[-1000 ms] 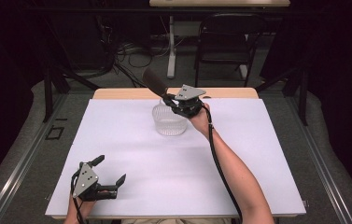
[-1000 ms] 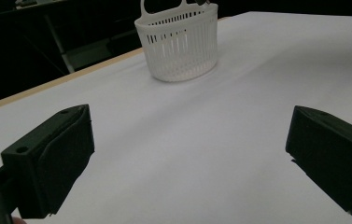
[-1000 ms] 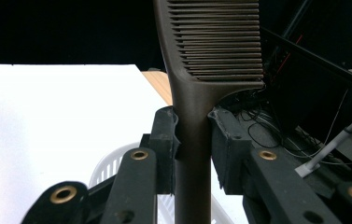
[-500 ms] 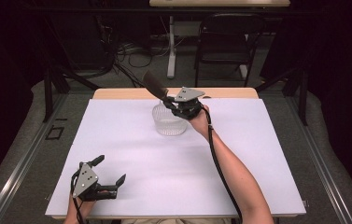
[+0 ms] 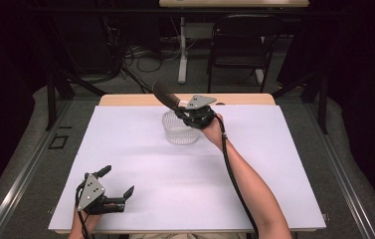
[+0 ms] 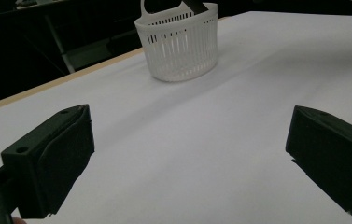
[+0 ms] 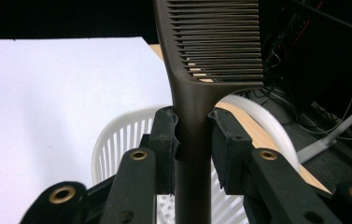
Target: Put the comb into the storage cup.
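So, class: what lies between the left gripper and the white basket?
Nothing: in the high view, bare white table cover separates the left gripper from the white basket.

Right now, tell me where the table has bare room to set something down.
Most of the white table cover is bare: the whole stretch between the left gripper at the near left corner and the white basket at the far middle, and the right half beyond the forearm. It is crowded only at the basket, where the right gripper holds the comb.

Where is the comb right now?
The brown comb is clamped by its handle in the right gripper, just above the white basket near the table's far edge in the high view.
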A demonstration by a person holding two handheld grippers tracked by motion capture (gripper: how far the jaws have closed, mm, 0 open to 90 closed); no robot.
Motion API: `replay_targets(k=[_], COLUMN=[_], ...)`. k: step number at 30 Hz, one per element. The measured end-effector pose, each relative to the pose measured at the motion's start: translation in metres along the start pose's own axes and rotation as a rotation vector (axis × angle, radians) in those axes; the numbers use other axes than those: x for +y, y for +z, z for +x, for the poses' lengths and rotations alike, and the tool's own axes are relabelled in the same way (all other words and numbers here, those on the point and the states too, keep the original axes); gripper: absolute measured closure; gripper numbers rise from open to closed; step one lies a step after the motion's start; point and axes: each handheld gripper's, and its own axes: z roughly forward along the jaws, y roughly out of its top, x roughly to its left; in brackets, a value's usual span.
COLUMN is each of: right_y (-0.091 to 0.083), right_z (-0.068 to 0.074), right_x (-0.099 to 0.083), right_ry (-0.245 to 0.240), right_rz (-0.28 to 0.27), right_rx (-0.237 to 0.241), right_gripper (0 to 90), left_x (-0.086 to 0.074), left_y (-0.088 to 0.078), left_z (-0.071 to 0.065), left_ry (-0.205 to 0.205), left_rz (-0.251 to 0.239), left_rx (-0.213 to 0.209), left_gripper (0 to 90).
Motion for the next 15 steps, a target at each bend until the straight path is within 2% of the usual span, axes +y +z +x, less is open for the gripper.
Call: replay_targets(k=[15], right_y=[0.0062], right_z=[0.0006], right_x=[-0.0049], right_ry=[0.005], right_rz=[0.055], right_rx=[0.020], right_gripper=[71.5], left_x=[0.0000], left_y=[0.0002], left_z=[-0.0001], left_ry=[-0.001], left_rz=[0.000], left_rx=[0.001], left_gripper=[1.3])
